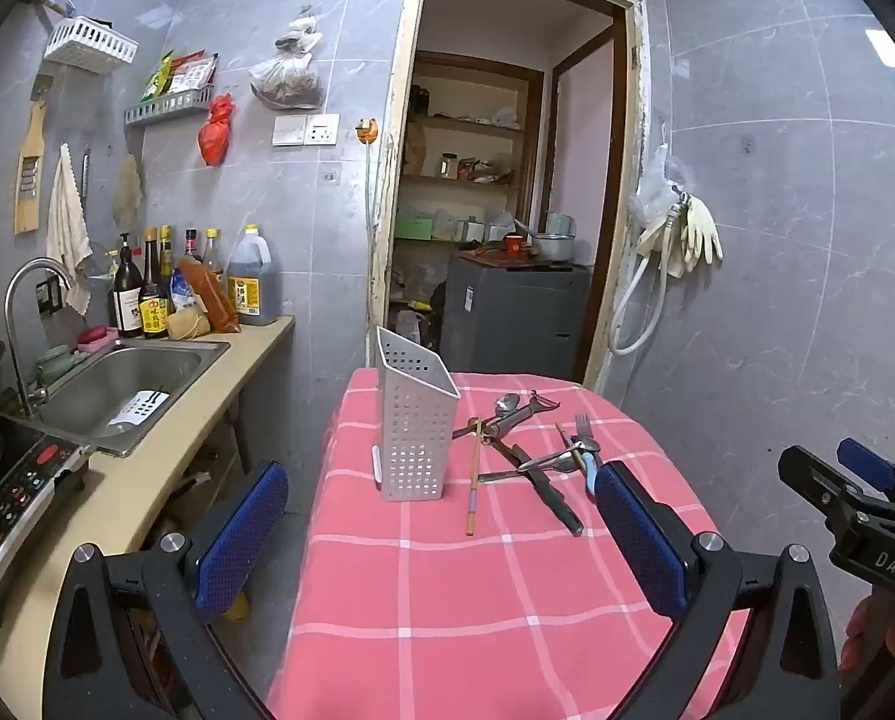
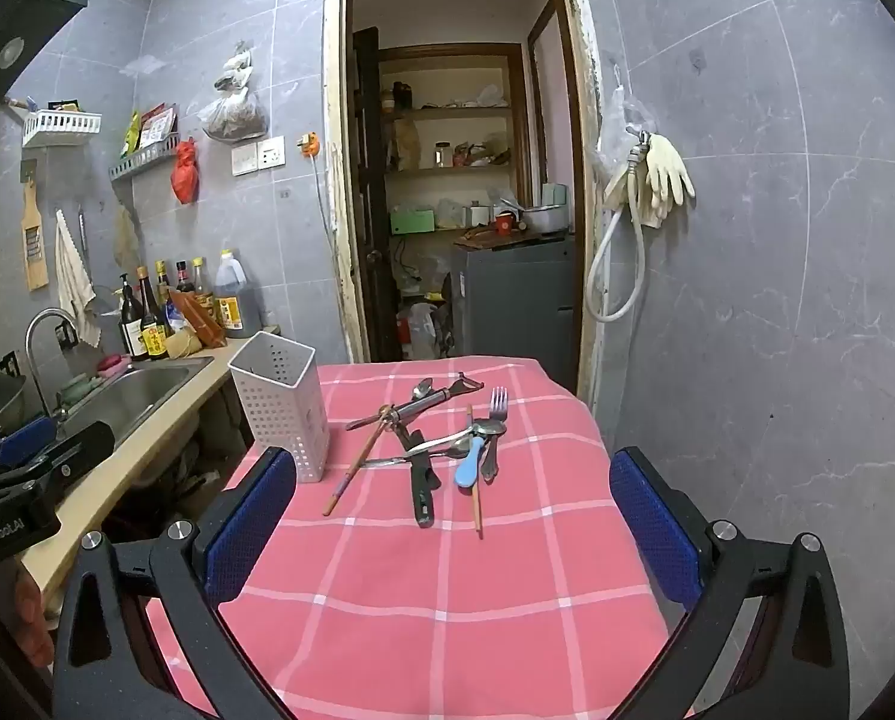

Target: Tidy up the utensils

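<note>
A white perforated utensil holder (image 1: 414,429) (image 2: 282,405) stands upright on the pink checked tablecloth (image 1: 477,588) (image 2: 447,588), at its left side. A heap of utensils (image 1: 531,450) (image 2: 441,444) lies to its right: spoons, a fork (image 2: 498,405), a black-handled knife (image 2: 422,489), a peeler, chopsticks (image 1: 473,480) and a blue spoon (image 2: 468,465). My left gripper (image 1: 441,531) is open and empty, above the table's near part. My right gripper (image 2: 453,525) is open and empty, likewise short of the heap.
A counter with a steel sink (image 1: 123,384), tap and bottles (image 1: 147,294) runs along the left. An induction cooker (image 1: 9,498) sits at the near left. An open doorway (image 2: 459,210) is behind the table. A tiled wall with hanging gloves (image 2: 663,174) is to the right.
</note>
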### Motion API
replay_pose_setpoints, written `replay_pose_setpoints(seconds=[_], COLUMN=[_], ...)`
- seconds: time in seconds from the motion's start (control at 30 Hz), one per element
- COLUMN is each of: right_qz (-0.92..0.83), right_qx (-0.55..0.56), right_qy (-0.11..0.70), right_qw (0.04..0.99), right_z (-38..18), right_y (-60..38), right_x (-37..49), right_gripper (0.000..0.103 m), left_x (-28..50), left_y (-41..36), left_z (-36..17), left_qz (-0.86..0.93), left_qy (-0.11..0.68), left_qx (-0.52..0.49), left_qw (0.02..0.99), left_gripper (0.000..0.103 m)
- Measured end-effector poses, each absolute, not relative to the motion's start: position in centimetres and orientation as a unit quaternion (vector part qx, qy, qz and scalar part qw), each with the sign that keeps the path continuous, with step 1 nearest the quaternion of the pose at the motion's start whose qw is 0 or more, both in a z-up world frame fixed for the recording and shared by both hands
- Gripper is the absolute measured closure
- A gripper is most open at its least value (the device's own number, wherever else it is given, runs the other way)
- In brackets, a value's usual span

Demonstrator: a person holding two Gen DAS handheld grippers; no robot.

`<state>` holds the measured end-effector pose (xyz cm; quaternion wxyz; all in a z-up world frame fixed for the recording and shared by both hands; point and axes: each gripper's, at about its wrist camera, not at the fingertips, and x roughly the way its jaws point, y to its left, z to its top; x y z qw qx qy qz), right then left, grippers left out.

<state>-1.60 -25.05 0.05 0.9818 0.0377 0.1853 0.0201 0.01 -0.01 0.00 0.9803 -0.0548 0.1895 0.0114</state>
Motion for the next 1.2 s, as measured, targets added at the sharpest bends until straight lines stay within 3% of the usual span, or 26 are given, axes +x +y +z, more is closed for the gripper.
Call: replay_pose_setpoints(seconds=[1.2], right_qz=[0.020], right_qx=[0.039], right_qy=[0.198], right_qw=[0.979], right_z=[0.02], right_y=[-24.87], right_x=[-1.22], right_gripper=[0.001], left_x=[0.17], left_y=[0.20], left_z=[-0.34], left_qz=[0.008], left_qy=[0.193], left_qx=[-0.059], left_qw=[0.979], left_gripper=[0.000])
